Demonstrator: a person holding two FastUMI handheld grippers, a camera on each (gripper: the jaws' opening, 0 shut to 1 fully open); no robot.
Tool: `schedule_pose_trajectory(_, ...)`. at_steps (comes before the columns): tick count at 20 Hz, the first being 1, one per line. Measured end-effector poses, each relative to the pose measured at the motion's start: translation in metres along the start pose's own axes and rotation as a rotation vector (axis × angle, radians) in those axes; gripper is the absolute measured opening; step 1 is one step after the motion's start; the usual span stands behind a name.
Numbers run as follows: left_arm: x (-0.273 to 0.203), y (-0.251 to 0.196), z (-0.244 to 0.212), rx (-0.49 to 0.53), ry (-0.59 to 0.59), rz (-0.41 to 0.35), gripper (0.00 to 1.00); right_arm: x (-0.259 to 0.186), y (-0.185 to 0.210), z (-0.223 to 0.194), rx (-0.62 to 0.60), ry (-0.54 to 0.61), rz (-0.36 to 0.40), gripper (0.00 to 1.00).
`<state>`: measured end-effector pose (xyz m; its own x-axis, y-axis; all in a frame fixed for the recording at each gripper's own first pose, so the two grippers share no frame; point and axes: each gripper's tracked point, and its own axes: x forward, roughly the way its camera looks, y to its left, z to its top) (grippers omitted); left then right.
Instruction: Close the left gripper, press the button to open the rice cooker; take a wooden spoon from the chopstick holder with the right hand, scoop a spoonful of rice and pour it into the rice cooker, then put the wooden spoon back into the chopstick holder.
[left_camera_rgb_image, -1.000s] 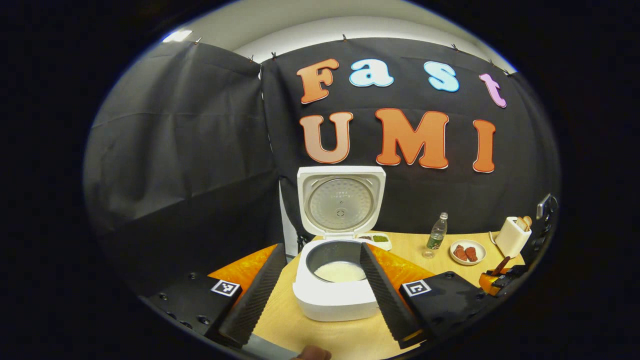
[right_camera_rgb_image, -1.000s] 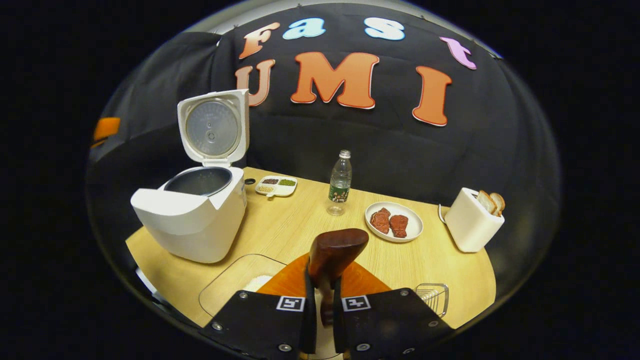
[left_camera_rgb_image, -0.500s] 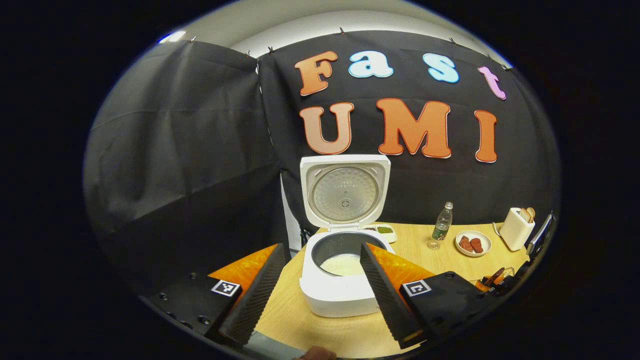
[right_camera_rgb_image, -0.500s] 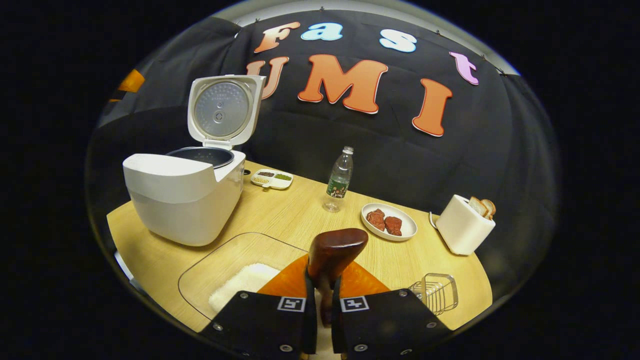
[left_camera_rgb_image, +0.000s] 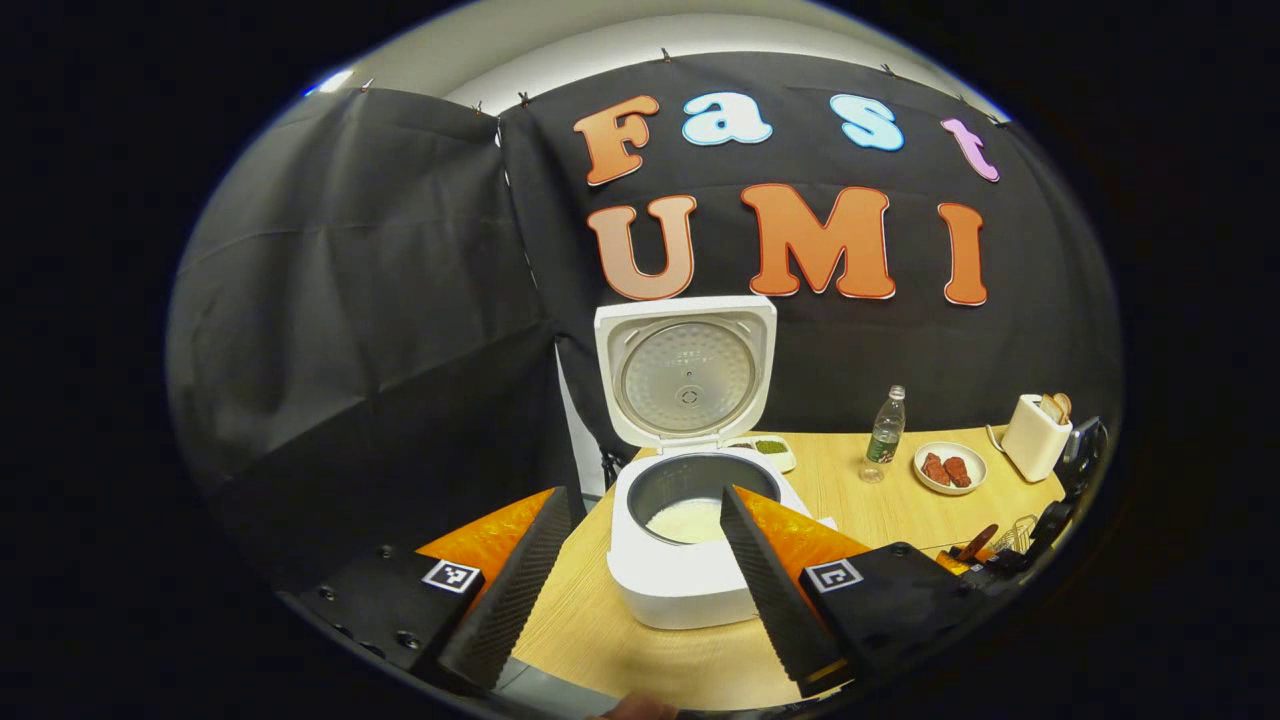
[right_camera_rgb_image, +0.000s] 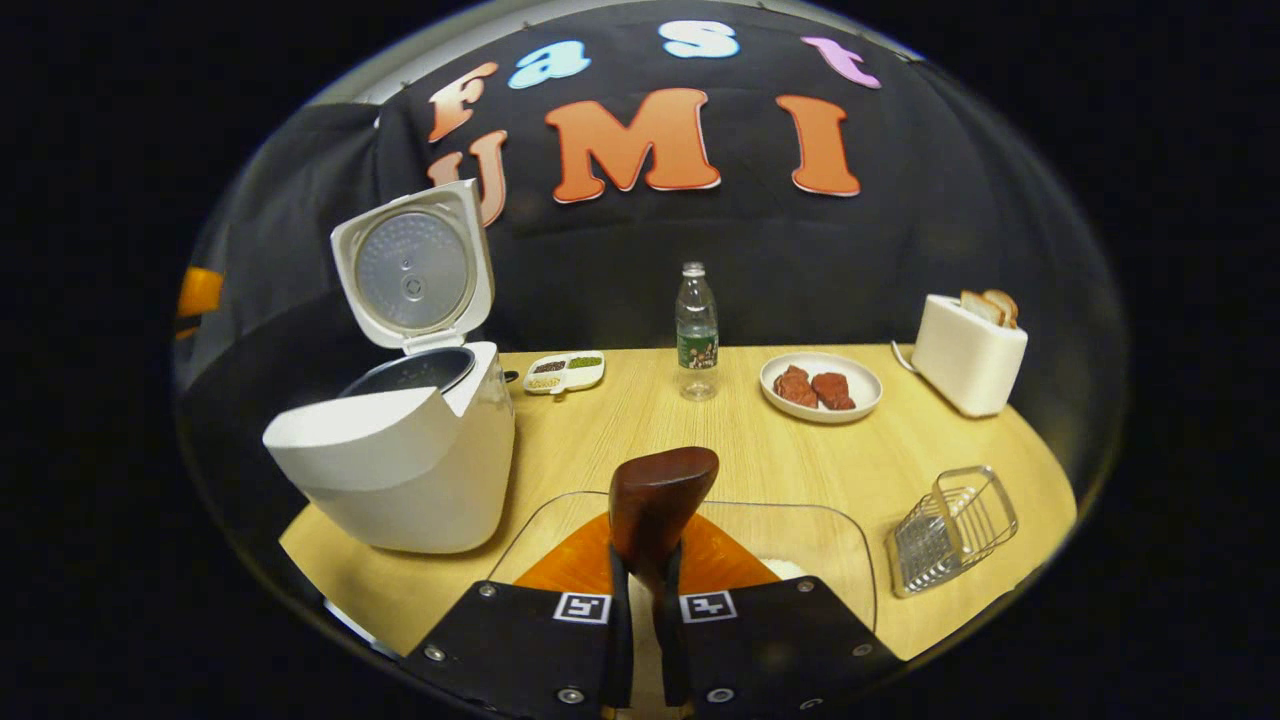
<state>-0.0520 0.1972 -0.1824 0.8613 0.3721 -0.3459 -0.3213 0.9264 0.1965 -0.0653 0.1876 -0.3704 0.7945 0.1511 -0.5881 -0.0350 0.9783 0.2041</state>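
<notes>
The white rice cooker (left_camera_rgb_image: 690, 590) stands open with its lid (left_camera_rgb_image: 686, 370) upright and white rice in its pot (left_camera_rgb_image: 685, 520). My left gripper (left_camera_rgb_image: 644, 497) is open in front of it, holding nothing. In the right gripper view the cooker (right_camera_rgb_image: 400, 470) sits at the left. My right gripper (right_camera_rgb_image: 646, 572) is shut on the handle of a dark wooden spoon (right_camera_rgb_image: 660, 495), whose bowl points up and forward. Under it lies a clear rice tray (right_camera_rgb_image: 830, 525). The wire chopstick holder (right_camera_rgb_image: 950, 525) stands to its right. The right gripper (left_camera_rgb_image: 985, 565) also shows at the far right of the left gripper view.
On the wooden table (right_camera_rgb_image: 620, 440) toward the back are a small divided dish (right_camera_rgb_image: 565, 372), a water bottle (right_camera_rgb_image: 697, 330), a plate of meat (right_camera_rgb_image: 820, 385) and a white toaster with bread (right_camera_rgb_image: 968, 350). The table's front edge runs just below the cooker.
My right gripper has swung right with the spoon, so the wire holder now sits larger at the right. My left gripper has drawn slightly back from the cooker, still open.
</notes>
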Motion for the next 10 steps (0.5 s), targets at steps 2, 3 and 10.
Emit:
schedule_pose_trajectory(2, 0.0004, 0.0056, -0.0032, -0.001, 0.007, 0.004, 1.0, 0.0014, -0.0027, 0.0009, 0.09, 0.023, 0.002, 0.11)
schedule_pose_trajectory(3, 0.0001, 0.0077, -0.0034, 0.0, 0.009, 0.004, 1.0, 0.0034, -0.0038, -0.0008, 0.155, 0.041, 0.008, 0.11)
schedule_pose_trajectory(10, 0.0063, 0.0132, -0.0059, 0.03, 0.012, -0.015, 1.0, 0.0104, -0.0043, -0.0021, 0.377, 0.092, 0.003, 0.11)
